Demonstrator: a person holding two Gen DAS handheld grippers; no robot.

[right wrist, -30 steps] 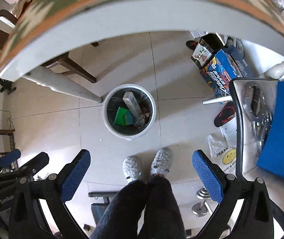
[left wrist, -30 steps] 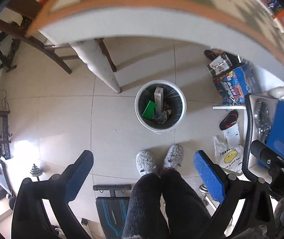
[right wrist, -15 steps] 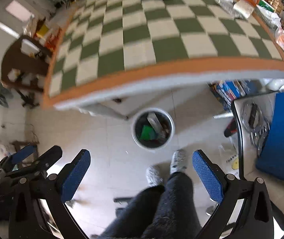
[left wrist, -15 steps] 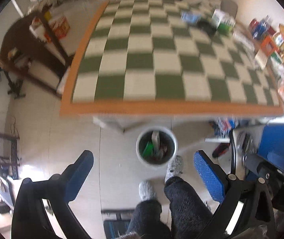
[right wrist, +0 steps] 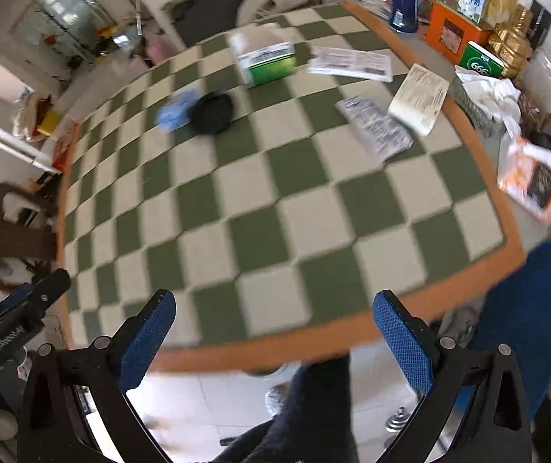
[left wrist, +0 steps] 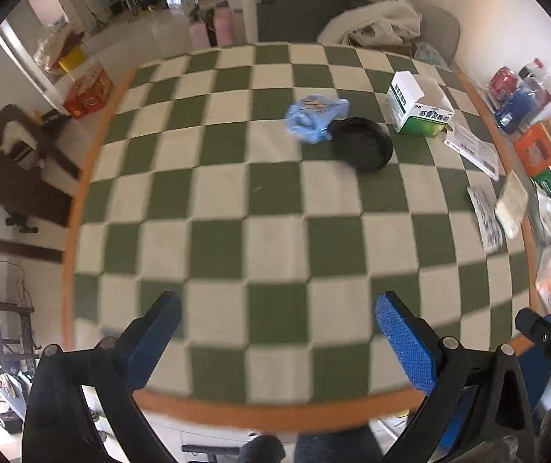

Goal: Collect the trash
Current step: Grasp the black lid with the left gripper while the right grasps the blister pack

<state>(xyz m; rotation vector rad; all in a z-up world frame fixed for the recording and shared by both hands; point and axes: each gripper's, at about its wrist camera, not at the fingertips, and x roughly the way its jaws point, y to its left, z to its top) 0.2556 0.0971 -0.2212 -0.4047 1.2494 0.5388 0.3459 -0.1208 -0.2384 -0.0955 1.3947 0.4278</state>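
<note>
Trash, a blue wrapper [left wrist: 316,117] and black lid [left wrist: 362,143], is seen touching on the checkered surface [left wrist: 275,239]. Both grippers' jaws are held spread and empty above its near edge.

"999" — white-green box [left wrist: 418,110] | "666" — green box [right wrist: 482,62]

A matt green-and-cream checked cloth [left wrist: 275,200] covers the table, beside a crumpled blue plastic bag [left wrist: 314,117], a glossy black lid [left wrist: 364,144] and a cardboard box [left wrist: 418,110].
</note>
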